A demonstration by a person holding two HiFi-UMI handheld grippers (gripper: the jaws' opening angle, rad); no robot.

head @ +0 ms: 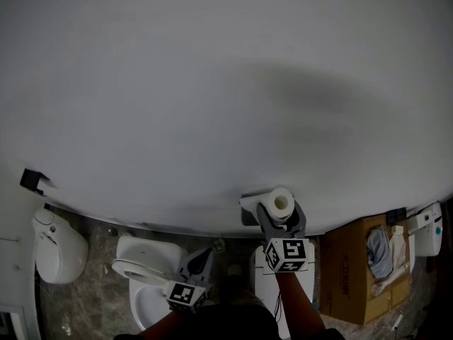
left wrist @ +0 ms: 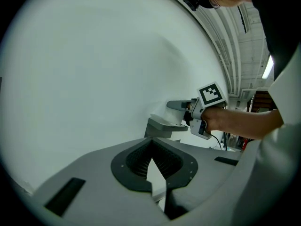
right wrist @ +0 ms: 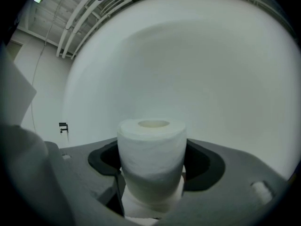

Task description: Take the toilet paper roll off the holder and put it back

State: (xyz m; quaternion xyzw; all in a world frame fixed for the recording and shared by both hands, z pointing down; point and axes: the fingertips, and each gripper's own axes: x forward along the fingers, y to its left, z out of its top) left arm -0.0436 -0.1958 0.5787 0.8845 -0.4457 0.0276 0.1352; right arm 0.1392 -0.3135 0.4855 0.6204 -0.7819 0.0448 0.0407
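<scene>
Your right gripper [head: 281, 222] pinches the upright toilet paper roll [right wrist: 151, 157] beside the holder [head: 248, 205]; your left gripper [left wrist: 151, 149] has its jaws pressed together.

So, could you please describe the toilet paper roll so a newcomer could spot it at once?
Follow the white wall down to its lower edge, right of the toilet. There the right gripper clamps the toilet paper roll: the only white cylinder with a hollow core.

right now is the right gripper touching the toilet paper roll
Touching. The right gripper view shows the right gripper clamped on both sides of the toilet paper roll, denting it.
</scene>
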